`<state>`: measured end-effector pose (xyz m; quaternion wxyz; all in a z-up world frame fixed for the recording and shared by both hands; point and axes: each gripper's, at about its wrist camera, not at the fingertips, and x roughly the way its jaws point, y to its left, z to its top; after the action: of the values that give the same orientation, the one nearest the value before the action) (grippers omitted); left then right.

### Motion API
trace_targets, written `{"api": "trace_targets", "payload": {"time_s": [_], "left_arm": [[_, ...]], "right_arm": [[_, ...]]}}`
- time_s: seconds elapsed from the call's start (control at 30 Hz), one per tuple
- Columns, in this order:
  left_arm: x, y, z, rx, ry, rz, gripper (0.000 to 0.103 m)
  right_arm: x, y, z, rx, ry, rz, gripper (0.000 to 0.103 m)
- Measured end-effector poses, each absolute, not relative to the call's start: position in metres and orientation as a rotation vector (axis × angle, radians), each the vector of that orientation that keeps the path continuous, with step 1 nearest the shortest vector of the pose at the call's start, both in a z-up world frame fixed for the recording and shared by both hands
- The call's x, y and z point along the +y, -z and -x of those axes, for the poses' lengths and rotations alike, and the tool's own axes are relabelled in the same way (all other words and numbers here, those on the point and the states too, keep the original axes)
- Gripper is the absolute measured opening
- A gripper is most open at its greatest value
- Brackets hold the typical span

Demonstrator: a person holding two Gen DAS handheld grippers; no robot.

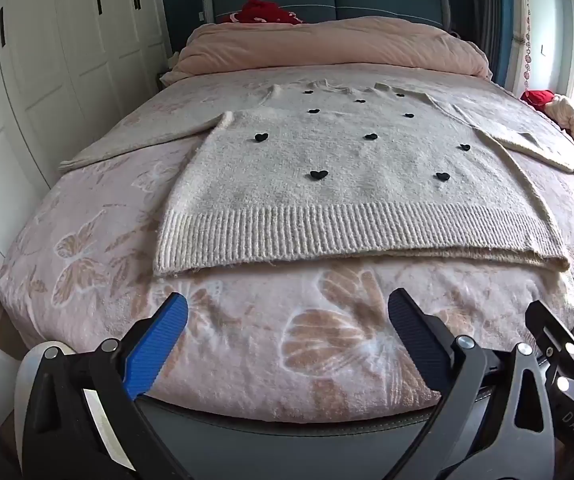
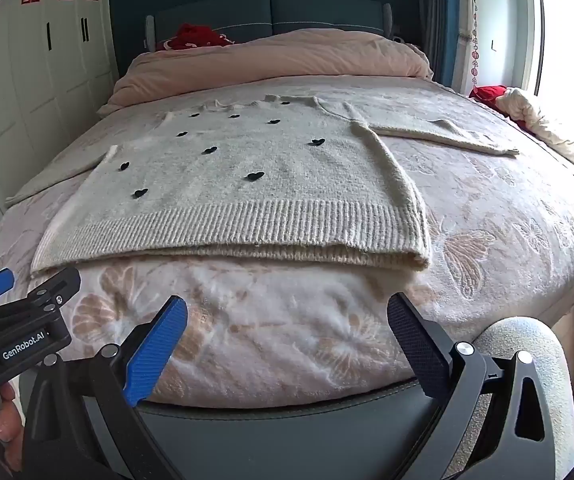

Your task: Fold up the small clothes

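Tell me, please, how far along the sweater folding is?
Done: the cream sweater lies flat on the bed, sleeves spread. In hand: nothing; the left claw and right claw are open, short of its hem. Left: every fold.

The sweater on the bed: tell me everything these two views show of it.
The sweater is a cream, fuzzy knit dotted with small black hearts, with a ribbed hem. It lies flat and unfolded, front up, on the butterfly-patterned blanket, hem toward the cameras, neckline toward the rolled pink duvet, both sleeves spread sideways. Only the blanket touches it; neither gripper is on it.
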<state>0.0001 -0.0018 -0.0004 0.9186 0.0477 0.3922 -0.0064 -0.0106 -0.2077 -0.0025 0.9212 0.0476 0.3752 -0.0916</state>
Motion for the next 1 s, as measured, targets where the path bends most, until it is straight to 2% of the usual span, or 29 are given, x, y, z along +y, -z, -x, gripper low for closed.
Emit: {"api": "trace_targets", "payload": {"time_s": [1.0], "left_arm": [[-0.0069,0.0086,0.0039,0.805,0.018,-0.112,0.098]], "right_arm": [[-0.2055,0.0025,0.0107,0.774,0.185,-0.087,0.098]]}}
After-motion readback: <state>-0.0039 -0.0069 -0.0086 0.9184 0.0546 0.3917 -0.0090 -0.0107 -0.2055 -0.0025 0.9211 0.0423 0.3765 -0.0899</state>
